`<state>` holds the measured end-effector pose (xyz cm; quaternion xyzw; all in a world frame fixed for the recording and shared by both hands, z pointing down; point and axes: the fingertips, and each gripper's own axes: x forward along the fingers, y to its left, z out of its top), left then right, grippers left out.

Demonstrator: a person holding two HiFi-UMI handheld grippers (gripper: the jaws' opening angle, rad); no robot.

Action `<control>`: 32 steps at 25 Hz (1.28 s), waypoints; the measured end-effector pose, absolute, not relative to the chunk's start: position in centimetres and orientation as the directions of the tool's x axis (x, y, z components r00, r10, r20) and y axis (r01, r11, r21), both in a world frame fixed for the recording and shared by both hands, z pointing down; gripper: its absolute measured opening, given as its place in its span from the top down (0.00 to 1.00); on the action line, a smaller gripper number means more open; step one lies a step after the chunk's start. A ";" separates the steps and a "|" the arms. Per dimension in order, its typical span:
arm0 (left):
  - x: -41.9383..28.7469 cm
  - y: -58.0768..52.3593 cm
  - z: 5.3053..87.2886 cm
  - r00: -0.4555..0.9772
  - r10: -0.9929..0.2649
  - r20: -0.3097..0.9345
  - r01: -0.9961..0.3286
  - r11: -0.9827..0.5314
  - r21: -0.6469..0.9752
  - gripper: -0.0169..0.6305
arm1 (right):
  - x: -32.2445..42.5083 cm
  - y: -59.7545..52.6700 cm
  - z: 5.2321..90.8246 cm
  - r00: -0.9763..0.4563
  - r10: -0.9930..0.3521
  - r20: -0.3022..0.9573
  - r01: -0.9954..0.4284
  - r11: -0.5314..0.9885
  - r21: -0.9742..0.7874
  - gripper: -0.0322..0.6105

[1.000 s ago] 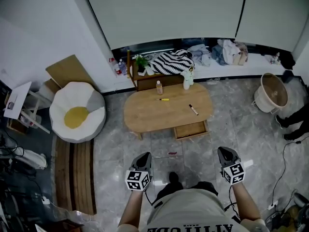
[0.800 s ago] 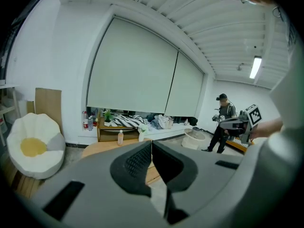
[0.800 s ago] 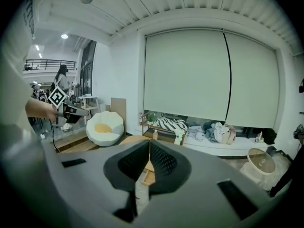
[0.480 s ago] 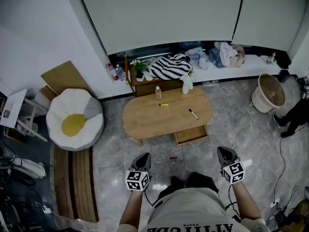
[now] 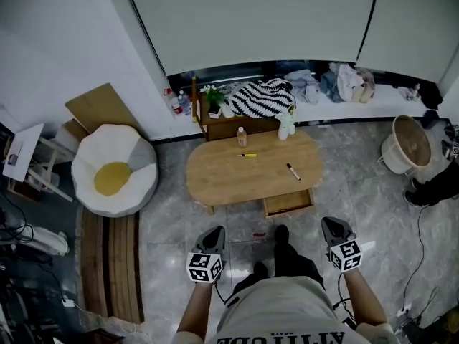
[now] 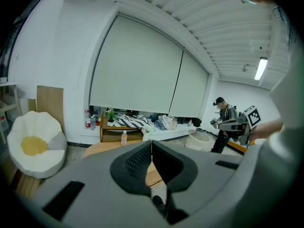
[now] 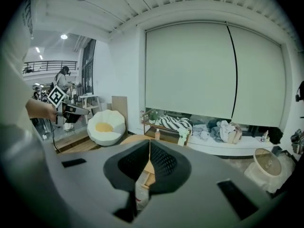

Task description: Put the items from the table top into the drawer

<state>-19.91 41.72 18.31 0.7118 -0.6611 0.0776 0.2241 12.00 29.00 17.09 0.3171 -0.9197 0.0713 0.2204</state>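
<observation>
- Left gripper point(image 5: 214, 232) and right gripper point(image 5: 335, 225) held low over the floor, well short of the counter point(image 5: 215, 181); nothing within reach.
- Left fingers point(image 6: 135, 163) pressed together, empty; right fingers point(image 7: 164, 161) likewise closed on nothing.
- Yellow pen point(image 5: 247, 155) and black marker point(image 5: 293, 171) lying, small bottle point(image 5: 242, 136) standing, on the counter top, untouched.
- Drawer point(image 5: 288, 203) pulled open beneath the near edge, probably ready to take them.

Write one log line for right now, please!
left gripper: shut, empty | right gripper: shut, empty | table: bottle, yellow pen, black pen on top | drawer: open | stage: nothing picked up yet
</observation>
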 end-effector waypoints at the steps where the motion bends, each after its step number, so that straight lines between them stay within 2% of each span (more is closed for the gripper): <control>1: -20.0 41.4 18.4 0.105 -0.906 0.409 -0.976 -0.016 0.215 0.94 | 11.7 28.4 17.3 -0.708 -0.544 0.450 -0.608 0.794 0.005 0.92; 20: -18.3 27.0 21.9 0.040 -0.884 0.467 -0.973 0.073 0.221 0.94 | 8.5 10.8 23.8 -0.749 -0.351 0.561 -0.464 0.883 -0.068 0.92; 32: -18.1 19.5 27.7 0.034 -0.839 0.543 -0.958 0.127 0.255 0.94 | 6.6 1.7 32.5 -0.727 -0.247 0.640 -0.423 0.896 -0.134 0.92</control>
